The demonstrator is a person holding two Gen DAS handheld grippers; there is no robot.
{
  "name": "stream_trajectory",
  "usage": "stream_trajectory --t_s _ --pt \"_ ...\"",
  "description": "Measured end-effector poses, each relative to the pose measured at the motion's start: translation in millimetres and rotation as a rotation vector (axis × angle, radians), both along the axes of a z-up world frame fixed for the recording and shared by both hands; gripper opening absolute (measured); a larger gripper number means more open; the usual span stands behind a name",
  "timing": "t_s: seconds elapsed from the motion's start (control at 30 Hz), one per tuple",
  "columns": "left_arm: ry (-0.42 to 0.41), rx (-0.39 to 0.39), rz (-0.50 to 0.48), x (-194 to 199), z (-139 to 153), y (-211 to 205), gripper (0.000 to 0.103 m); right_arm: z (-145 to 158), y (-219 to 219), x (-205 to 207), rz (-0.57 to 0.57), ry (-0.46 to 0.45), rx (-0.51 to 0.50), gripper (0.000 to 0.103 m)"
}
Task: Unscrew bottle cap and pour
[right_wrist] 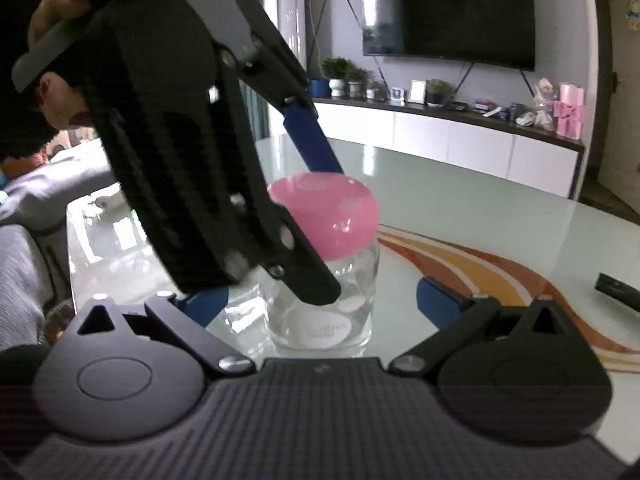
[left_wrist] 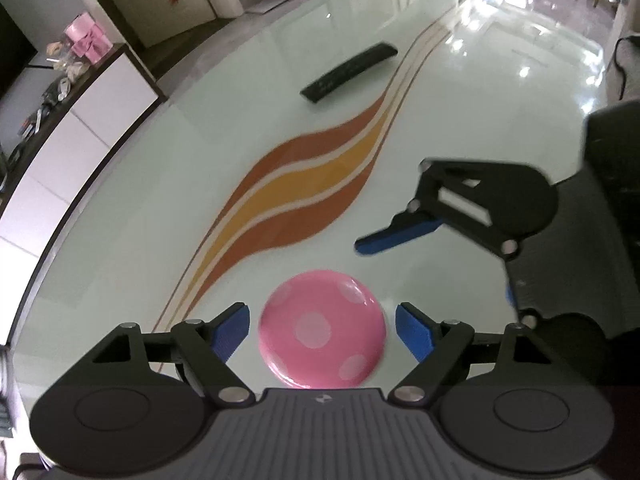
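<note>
A clear glass bottle with a pink polka-dot cap stands upright on the glass table. My left gripper hangs above it, pointing down, open, with one blue finger on each side of the cap and not touching it. In the right wrist view it comes down from the upper left. My right gripper is low at the table, open around the bottle's glass body, fingers apart from it. It shows at the right of the left wrist view.
A black remote control lies further along the table; its end also shows in the right wrist view. The table has an orange and brown swirl. A white TV cabinet with ornaments stands beyond the table edge. A person sits at left.
</note>
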State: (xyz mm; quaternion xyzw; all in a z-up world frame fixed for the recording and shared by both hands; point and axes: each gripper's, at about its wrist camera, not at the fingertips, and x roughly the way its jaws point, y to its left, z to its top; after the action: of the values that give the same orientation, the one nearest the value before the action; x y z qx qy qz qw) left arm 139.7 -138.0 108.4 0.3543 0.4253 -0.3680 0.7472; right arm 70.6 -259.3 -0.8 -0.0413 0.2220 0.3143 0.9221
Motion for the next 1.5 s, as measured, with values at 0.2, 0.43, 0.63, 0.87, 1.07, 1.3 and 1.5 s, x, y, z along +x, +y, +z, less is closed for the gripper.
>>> stream_trajectory --t_s 0.2,0.43,0.63,0.87,1.07,1.3,1.5 --pt "0.048 0.004 -0.064 7.9 2.4 2.7 0.079 -3.5 -0.7 13.1 0.048 0.000 -0.010 0.088" --pt "0.068 0.056 -0.167 4.0 0.7 1.1 0.071 -3.2 1.2 17.4 0.092 -0.013 -0.030 0.080" --pt "0.092 0.076 -0.205 7.0 2.4 -0.5 0.069 -4.2 0.7 17.9 0.112 -0.008 -0.028 0.071" --pt "0.100 0.080 -0.176 6.6 1.5 -2.0 0.068 -6.8 6.5 4.6 0.081 -0.016 -0.049 0.070" --pt "0.088 0.087 -0.139 0.5 1.4 -5.8 0.068 -6.0 13.0 -5.6 0.043 -0.030 -0.074 0.070" --pt "0.102 0.085 -0.069 2.2 0.4 -13.4 0.068 -4.7 17.8 -15.4 -0.017 -0.007 -0.069 0.070" --pt "0.108 0.068 0.019 5.8 -0.6 -16.4 0.068 -4.8 16.0 -17.1 -0.071 0.031 -0.034 0.070"
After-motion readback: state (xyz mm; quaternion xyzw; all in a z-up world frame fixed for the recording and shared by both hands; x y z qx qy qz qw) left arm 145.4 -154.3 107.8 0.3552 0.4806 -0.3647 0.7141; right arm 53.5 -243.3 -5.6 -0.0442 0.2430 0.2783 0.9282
